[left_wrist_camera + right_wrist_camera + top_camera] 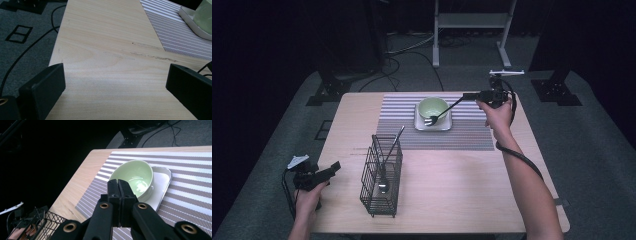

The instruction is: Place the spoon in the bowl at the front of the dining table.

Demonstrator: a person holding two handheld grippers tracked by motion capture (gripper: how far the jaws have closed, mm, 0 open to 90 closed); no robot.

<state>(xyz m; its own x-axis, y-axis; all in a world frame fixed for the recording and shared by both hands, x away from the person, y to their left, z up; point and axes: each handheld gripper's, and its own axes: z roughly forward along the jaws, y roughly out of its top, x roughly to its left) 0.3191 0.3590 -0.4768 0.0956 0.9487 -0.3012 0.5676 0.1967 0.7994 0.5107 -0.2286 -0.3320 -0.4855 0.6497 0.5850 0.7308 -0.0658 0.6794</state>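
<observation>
Now fork point(443, 113) over bowl point(432, 107), spoon point(388, 159) in rack point(382, 188)

Bright tabletop, dark surroundings, slight softness

Black grippers with brass screws point(104, 205), grey plates point(298, 161), trailing cables point(517, 156).

Right gripper point(119, 185) is hiding the fork's handle at lower centre; upper-right frame edge is cropping the bowl point(205, 17).
</observation>
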